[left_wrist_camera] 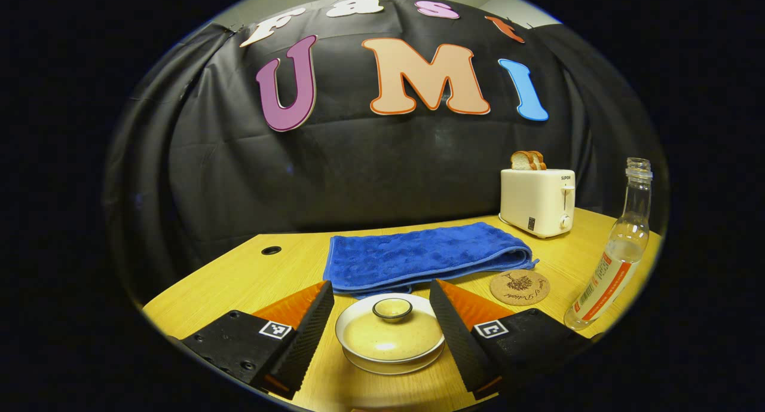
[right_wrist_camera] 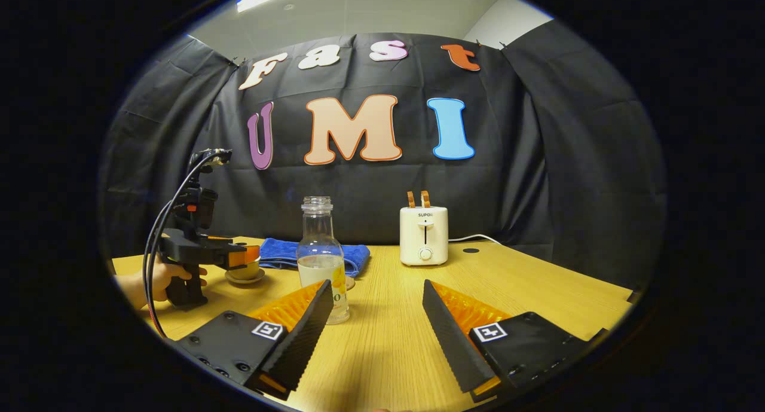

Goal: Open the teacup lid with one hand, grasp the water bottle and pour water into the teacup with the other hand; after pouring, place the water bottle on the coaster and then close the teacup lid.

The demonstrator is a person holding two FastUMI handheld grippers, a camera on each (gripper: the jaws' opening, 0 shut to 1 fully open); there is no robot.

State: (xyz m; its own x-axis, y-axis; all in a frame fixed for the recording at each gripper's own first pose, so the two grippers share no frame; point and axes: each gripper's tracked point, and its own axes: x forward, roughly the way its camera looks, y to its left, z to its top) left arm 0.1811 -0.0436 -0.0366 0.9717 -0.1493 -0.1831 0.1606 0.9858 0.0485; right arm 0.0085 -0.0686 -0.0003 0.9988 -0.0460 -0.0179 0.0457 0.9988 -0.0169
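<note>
Left gripper (left_wrist_camera: 381,322) spread wide, straddling the lidded teacup (left_wrist_camera: 389,333) at 12 o'clock, lid knob (left_wrist_camera: 392,308) dead centre. Right gripper (right_wrist_camera: 378,325) parted too, empty; water bottle (right_wrist_camera: 321,259) upright at 11 o'clock, nearer that hand.

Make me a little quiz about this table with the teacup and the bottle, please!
1. True or false: the round cream ceramic lid is on the teacup.
2. What lies between the clear glass water bottle and the teacup in the left gripper view? A) a spoon B) a round cork coaster C) an apple
3. Fill in: behind the folded blue towel, the white toaster holds slices of ____.

Key:
1. True. The left gripper stands open on either side of it.
2. B.
3. Bread. The right gripper is open too, with the bottle by its left finger.
</note>
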